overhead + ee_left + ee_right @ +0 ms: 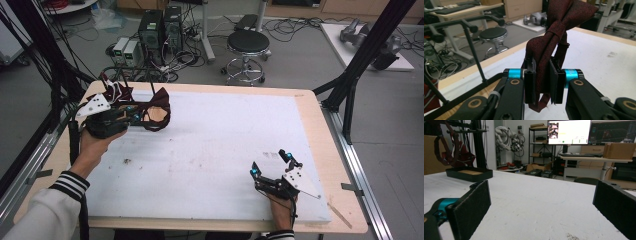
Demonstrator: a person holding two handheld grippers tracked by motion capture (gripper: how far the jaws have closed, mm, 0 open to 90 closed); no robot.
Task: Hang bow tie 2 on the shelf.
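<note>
Left gripper view puts the dark maroon fabric bow tie [554,32] squarely between the left gripper's [542,82] two black pads [530,85]: the jaws stand nearly together, pinching a narrow fold of the cloth just below the knot, with the bow's wings fanning above the fingertips and a short tail of strap hanging beneath them. From the high view the same left gripper [131,116] is held up near the far left corner of the white foam-covered table [220,150], the bow tie [157,112] and its loop of strap dangling just ahead of the fingertips and clear of the surface, beside a black wire stand with a shallow black tray base [125,75] that sits just behind the fingers. The right gripper [270,164] rests low on the near right of the board, well apart from the tie; in its own view the right gripper [541,205] has its jaws spread wide with nothing but bare table between them, and the tray base [469,173] with maroon cloth above it lies far beyond the left pad. As a judgement, the pick-up is done and the tie is being carried; still left is hanging or laying it at its destination, probably the stand, then letting go, with the right side possibly helping to open the strap.
</note>
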